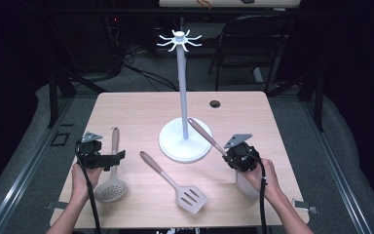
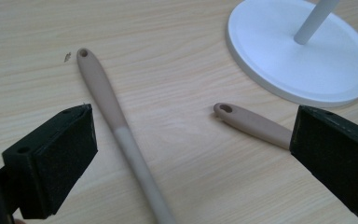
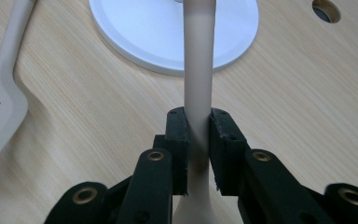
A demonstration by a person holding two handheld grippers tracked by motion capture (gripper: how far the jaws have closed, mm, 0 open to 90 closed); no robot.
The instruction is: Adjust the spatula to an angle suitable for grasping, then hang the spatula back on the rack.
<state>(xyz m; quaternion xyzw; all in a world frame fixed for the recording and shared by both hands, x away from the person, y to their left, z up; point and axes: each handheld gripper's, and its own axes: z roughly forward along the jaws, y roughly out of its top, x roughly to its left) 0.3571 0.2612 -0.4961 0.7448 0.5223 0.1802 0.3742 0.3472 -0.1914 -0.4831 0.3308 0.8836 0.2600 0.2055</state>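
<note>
Pinched between the right hand-held gripper [image 3: 198, 140] jaws, a beige utensil handle [image 3: 199, 70] points to 12 o'clock over the white stand base [image 3: 140, 32]. Left hand-held gripper [image 2: 191, 154] hangs spread — skimmer handle [image 2: 116, 135] on the surface [image 2: 177, 28] between its jaws, untouched — slotted turner [image 1: 177, 185] at its 3 o'clock.

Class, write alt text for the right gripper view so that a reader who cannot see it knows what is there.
The right gripper has its two black jaws shut on the handle of a beige utensil, which points away towards the round white base of a stand. It is above a light wooden table, with a slotted spatula at the left edge.
</note>
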